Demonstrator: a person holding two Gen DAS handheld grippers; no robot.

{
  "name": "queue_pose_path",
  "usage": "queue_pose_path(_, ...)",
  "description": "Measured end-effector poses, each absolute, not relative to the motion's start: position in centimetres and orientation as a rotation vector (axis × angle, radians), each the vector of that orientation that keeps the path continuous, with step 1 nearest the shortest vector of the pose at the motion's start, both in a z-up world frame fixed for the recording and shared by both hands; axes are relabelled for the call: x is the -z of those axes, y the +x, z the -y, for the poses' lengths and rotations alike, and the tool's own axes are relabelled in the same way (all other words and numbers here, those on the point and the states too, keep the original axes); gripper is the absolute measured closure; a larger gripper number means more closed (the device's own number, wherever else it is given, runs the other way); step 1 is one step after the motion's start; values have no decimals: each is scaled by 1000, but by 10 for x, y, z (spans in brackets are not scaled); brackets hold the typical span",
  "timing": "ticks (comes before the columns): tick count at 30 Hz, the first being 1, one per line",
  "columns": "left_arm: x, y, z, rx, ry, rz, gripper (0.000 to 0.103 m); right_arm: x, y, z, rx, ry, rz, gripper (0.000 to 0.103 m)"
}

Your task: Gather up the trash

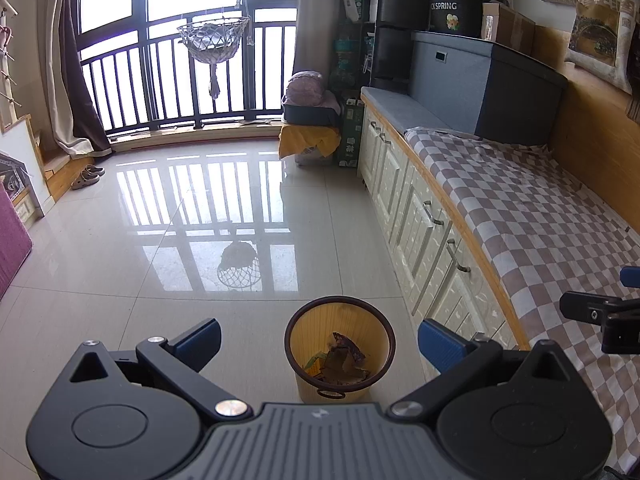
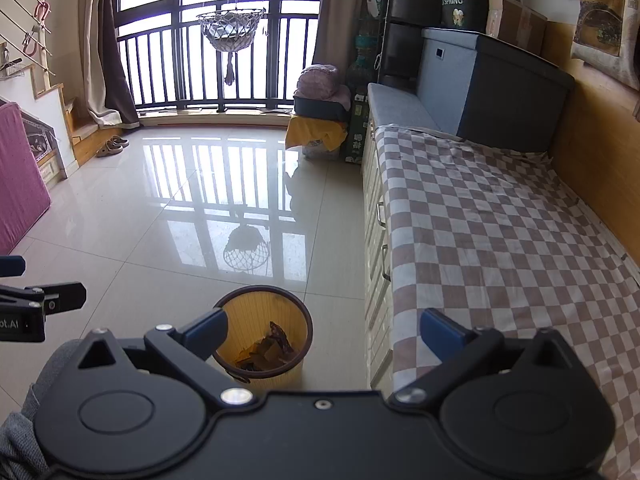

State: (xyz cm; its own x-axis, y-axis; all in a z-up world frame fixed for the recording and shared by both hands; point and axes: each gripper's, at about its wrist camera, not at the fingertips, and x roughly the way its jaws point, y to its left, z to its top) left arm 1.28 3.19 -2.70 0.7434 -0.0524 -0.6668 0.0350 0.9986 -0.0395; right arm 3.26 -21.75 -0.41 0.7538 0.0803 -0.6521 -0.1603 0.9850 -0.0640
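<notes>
A tan waste bin (image 1: pixel 308 332) with a dark rim stands on the tiled floor beside the cabinet. It holds brown wrappers and paper scraps (image 1: pixel 344 358). My left gripper (image 1: pixel 320 340) is open and empty, hovering above the bin. In the right wrist view the bin (image 2: pixel 256 308) sits low and left of centre with the trash (image 2: pixel 272 350) inside. My right gripper (image 2: pixel 324 332) is open and empty, held over the bench edge right of the bin. Each gripper shows at the edge of the other's view: the right one (image 1: pixel 600 316), the left one (image 2: pixel 36 304).
A checkered cloth (image 2: pixel 500 240) covers the bench on the right, over white cabinet doors (image 1: pixel 420 220). A grey storage box (image 1: pixel 480 80) sits at its far end. Glossy floor tiles (image 1: pixel 180 220) stretch to the balcony railing. A pink mat (image 2: pixel 20 180) and slippers (image 2: pixel 112 146) are left.
</notes>
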Motion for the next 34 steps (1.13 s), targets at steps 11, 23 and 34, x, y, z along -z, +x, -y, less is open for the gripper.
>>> queue_pose_path(11, 27, 13, -31, 48, -25, -731, 0, 4, 33, 218, -132, -119, -705, 0)
queue_pose_path(23, 27, 12, -32, 50, -24, -726, 0, 4, 33, 218, -133, -118, -705, 0)
queue_pose_path(34, 23, 11, -33, 46, -27, -707, 0, 4, 33, 218, -133, -118, -704, 0)
